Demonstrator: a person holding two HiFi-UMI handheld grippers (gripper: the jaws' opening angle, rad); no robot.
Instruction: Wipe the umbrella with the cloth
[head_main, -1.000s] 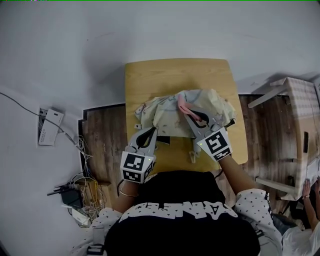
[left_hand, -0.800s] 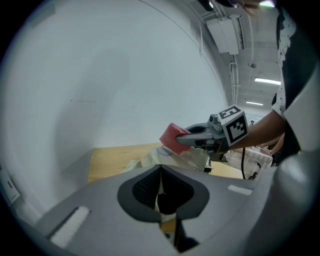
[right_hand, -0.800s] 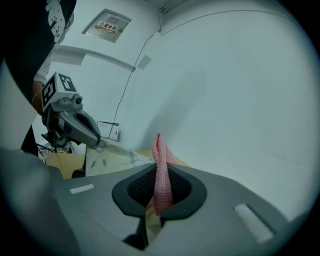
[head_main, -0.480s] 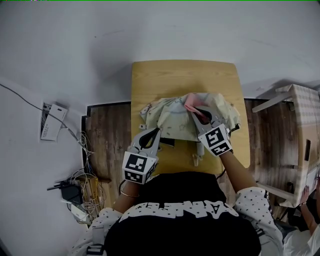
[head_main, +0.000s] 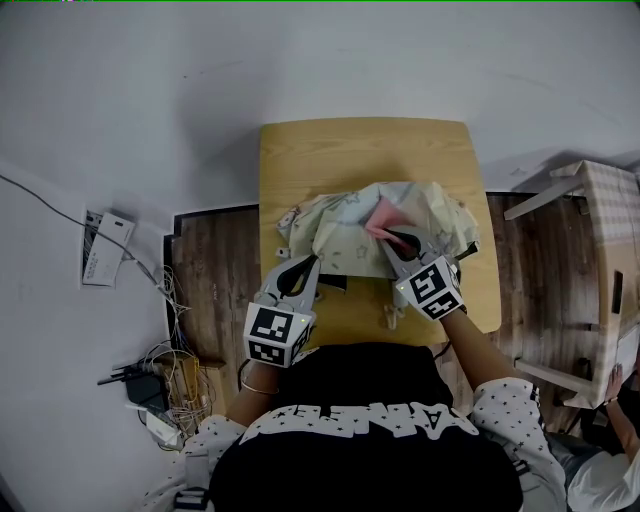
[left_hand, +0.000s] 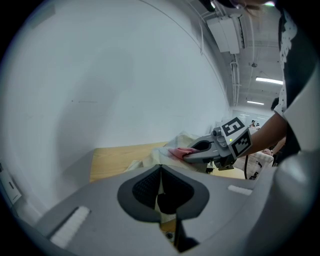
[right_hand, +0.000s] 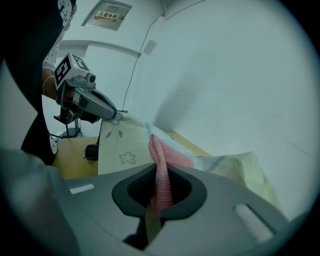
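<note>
A pale cream umbrella (head_main: 345, 230) with star prints lies crumpled on the wooden table (head_main: 360, 150). My left gripper (head_main: 313, 261) is shut on the canopy's near-left edge, and a thin strip of cream fabric shows between its jaws (left_hand: 160, 175). My right gripper (head_main: 389, 238) is shut on a pink cloth (head_main: 382, 217) that rests on top of the canopy. In the right gripper view the pink cloth (right_hand: 160, 167) runs up out of the jaws onto the umbrella (right_hand: 125, 145). The left gripper (right_hand: 113, 115) holds the fabric taut there.
A small beige part (head_main: 388, 316) and a dark piece (head_main: 335, 284) of the umbrella lie near the table's front edge. A power strip (head_main: 100, 250) and tangled cables (head_main: 150, 385) sit on the floor at left. Wooden furniture (head_main: 600, 250) stands at right, with another person (head_main: 620, 440) beside it.
My right gripper has come down and toward me with the pink cloth, which now lies lower on the canopy. The left gripper has kept its hold in place.
</note>
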